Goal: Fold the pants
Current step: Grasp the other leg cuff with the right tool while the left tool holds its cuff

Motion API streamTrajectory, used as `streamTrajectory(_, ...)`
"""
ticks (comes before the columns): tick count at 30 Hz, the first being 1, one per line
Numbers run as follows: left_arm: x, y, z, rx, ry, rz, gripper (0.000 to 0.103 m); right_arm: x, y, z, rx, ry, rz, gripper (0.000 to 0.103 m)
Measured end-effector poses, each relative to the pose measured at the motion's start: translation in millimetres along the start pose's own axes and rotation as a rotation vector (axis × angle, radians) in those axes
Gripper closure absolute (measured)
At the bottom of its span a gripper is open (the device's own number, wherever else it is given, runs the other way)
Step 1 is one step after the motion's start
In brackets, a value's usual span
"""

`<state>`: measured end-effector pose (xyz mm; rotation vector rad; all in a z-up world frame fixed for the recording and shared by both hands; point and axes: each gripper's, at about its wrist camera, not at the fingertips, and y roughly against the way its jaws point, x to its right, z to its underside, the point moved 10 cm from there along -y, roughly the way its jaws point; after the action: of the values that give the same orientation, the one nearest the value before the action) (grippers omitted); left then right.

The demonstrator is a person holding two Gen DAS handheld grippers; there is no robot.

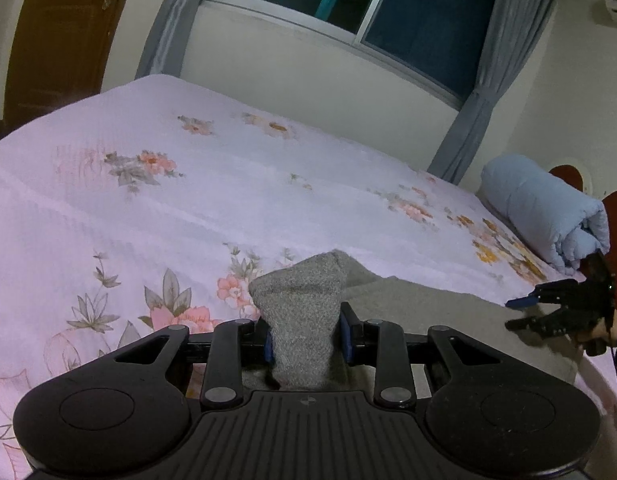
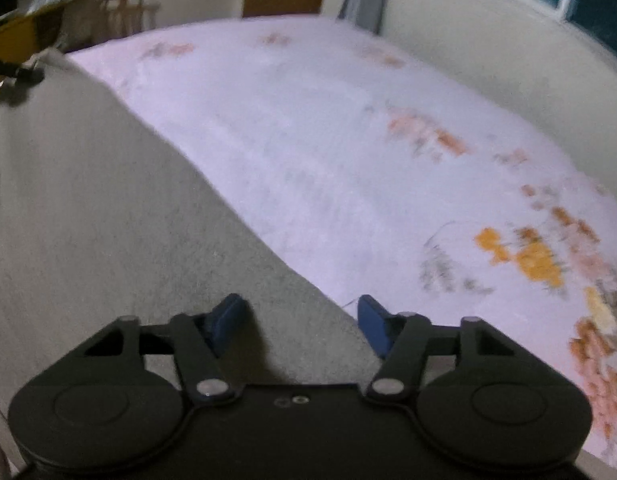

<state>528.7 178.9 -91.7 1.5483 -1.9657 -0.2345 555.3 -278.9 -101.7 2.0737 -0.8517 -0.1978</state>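
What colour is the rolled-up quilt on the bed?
Light blue quilt, clearest in the left wrist view.

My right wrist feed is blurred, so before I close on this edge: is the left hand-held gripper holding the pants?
Observer: Yes. In the left wrist view the left hand-held gripper is shut on a bunched fold of the grey pants.
Operator: Is the cloth off the bed there?
Observer: Only the pinched bunch stands up between the pads. The stretch towards your side lies flat on the floral bedspread.
Operator: Anything close to my side that I can't see?
Observer: A rolled light blue quilt lies on the bed beyond the right hand-held gripper, whose jaws stand open.
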Motion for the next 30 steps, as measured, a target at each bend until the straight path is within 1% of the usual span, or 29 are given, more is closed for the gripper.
streamTrajectory(1, -0.8, -1.0, 0.3, -0.001, 0.005, 0.0, 0.072, 1.3, 0.2, -1.5, -0.007, -0.01, 0.007, 0.085)
streamTrajectory(2, -0.8, -1.0, 0.1, 0.001, 0.008, 0.0, 0.072, 4.4, 1.2, -3.9, -0.012, -0.017, 0.033, 0.103)
streamTrajectory(5, 3.6, 3.5, -1.4, 0.015, 0.004, 0.013, 0.072, 3.2, 17.0, -6.4, 0.018, -0.033, 0.036, 0.103)
streamTrajectory(10, 13.8, 27.4, -6.6, 0.051, -0.014, 0.076, 0.072, -17.4, 66.4, -1.4, 0.053, -0.009, 0.04, 0.103)
streamTrajectory(12, 16.9, 37.2, -6.2, 0.052, -0.026, 0.088, 0.072, -25.7, 85.5, 1.6, 0.059, 0.01, 0.036, 0.103)
streamTrajectory(14, 21.4, 46.4, -4.4, 0.055, -0.018, 0.117, 0.072, -33.1, 101.4, 0.0, 0.076, 0.015, 0.037, 0.103)
streamTrajectory(15, 23.0, 49.3, -2.1, 0.047, -0.021, 0.119, 0.072, -38.1, 110.0, 1.0, 0.076, 0.019, 0.028, 0.103)
streamTrajectory(16, 24.2, 50.7, -0.4, 0.042, -0.029, 0.116, 0.072, -37.8, 110.0, 1.1, 0.067, 0.025, 0.03, 0.103)
streamTrajectory(17, 25.7, 52.8, -0.1, 0.043, -0.029, 0.117, 0.072, -37.1, 110.0, 0.7, 0.065, 0.036, 0.047, 0.098)
streamTrajectory(18, 27.1, 55.3, -1.1, 0.052, -0.028, 0.119, 0.072, -35.7, 108.5, -2.3, 0.077, 0.049, 0.065, 0.088)
streamTrajectory(19, 30.1, 59.1, -2.7, 0.068, -0.03, 0.125, 0.072, -35.1, 106.6, -6.2, 0.096, 0.05, 0.06, 0.081)
streamTrajectory(21, 33.6, 65.0, -3.9, 0.088, -0.031, 0.134, 0.072, -33.7, 92.8, -15.4, 0.108, 0.058, 0.045, 0.071)
streamTrajectory(22, 35.4, 67.8, -2.9, 0.092, -0.038, 0.136, 0.072, -33.2, 82.9, -19.9, 0.109, 0.09, 0.063, 0.06)
streamTrajectory(23, 36.4, 70.4, -1.9, 0.094, -0.043, 0.139, 0.072, -34.1, 75.5, -22.4, 0.111, 0.113, 0.064, 0.057)
streamTrajectory(25, 36.7, 74.4, -0.8, 0.097, -0.048, 0.149, 0.072, -32.8, 57.9, -26.8, 0.096, 0.122, 0.027, 0.059)
streamTrajectory(27, 33.8, 76.2, -0.9, 0.101, -0.048, 0.16, 0.072, -29.8, 42.6, -25.6, 0.071, 0.151, 0.011, 0.059)
streamTrajectory(30, 32.0, 74.7, 0.1, 0.099, -0.051, 0.168, 0.072, -20.1, 21.5, -19.6, 0.031, 0.211, 0.021, 0.06)
